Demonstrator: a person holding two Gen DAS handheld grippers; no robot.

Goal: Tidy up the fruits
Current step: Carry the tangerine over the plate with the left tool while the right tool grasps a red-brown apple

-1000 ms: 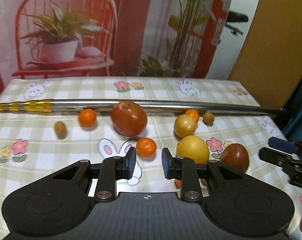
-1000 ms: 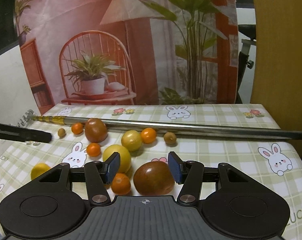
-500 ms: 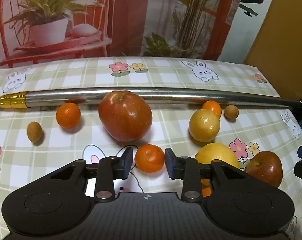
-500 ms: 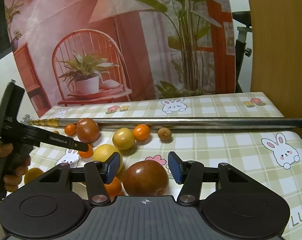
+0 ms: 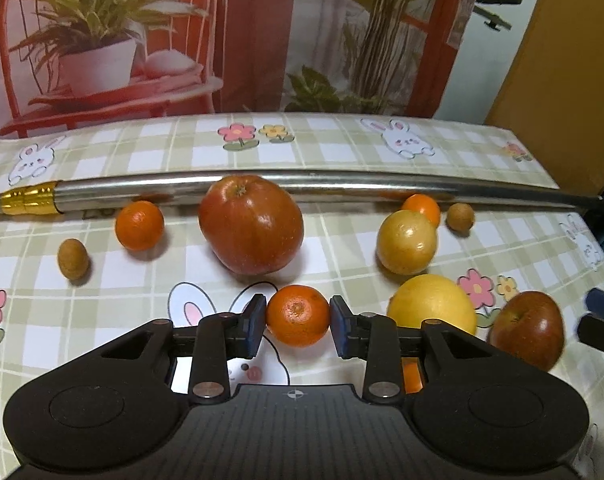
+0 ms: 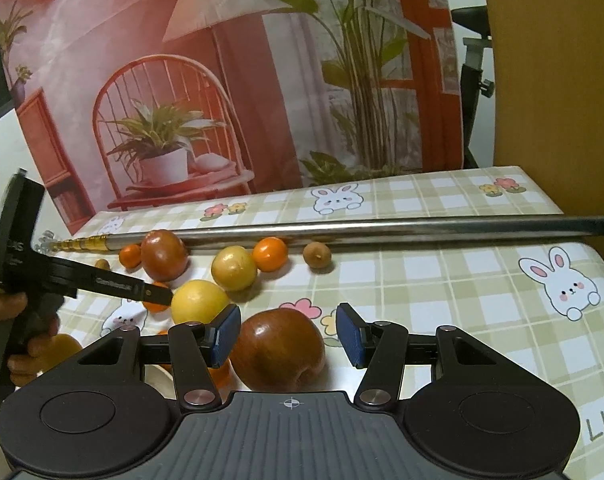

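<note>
In the left wrist view a small mandarin (image 5: 298, 316) rests on the checked cloth, and my left gripper (image 5: 298, 322) is shut on it, a blue pad touching each side. From the right wrist view, the same gripper (image 6: 162, 296) reaches in from the left, held by a hand (image 6: 6, 320). My right gripper (image 6: 288, 336) is open around a dark red apple (image 6: 278, 348). Its left pad is close against the apple, while its right pad stands clear of it. That apple (image 5: 527, 330) and the right gripper's fingertips (image 5: 601, 320) show at the right edge of the left view.
A long metal pole (image 5: 341, 184) with a gold end lies across the table behind the fruit. In front of it sit a big red apple (image 5: 252, 224), another mandarin (image 5: 139, 225), a yellow fruit (image 5: 406, 242), a large yellow citrus (image 5: 431, 306) and two small brown fruits (image 5: 73, 259).
My left gripper came forward and down with its jaws a little wider, and the mandarin now sits between its pads. My right gripper sank slightly, bringing the red apple nearer between its fingers.
</note>
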